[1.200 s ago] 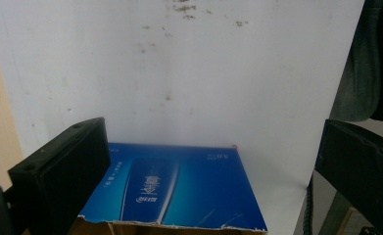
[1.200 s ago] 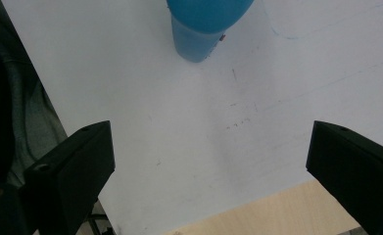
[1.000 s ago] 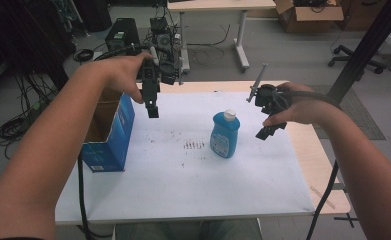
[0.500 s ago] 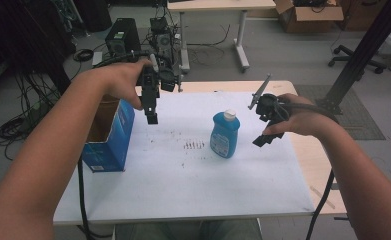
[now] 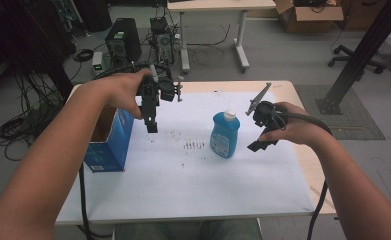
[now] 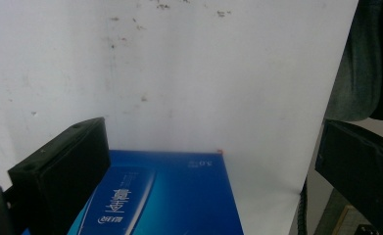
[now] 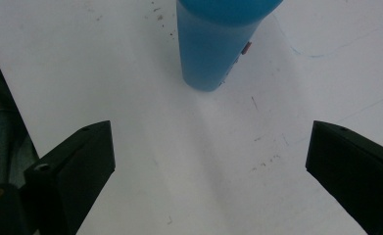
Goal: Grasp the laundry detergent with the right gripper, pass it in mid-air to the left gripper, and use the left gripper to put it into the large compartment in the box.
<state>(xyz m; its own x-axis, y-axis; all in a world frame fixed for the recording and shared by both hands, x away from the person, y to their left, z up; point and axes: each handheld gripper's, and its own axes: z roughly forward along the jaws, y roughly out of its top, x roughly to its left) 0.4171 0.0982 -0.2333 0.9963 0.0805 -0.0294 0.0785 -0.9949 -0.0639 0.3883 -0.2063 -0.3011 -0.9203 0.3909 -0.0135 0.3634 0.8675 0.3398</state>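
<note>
Grey floor [image 5: 293,55] spreads across the top of the frame, with tangled cables [image 5: 18,125] at left. A white-legged desk [image 5: 218,6] stands top centre, a cardboard box [image 5: 308,7] and office chair [image 5: 368,52] at upper right.

Even, diffuse overhead light; the white table sheet [image 5: 183,185] looks faintly washed out, shadows stay soft, and both gripper views seem slightly blurred.
</note>
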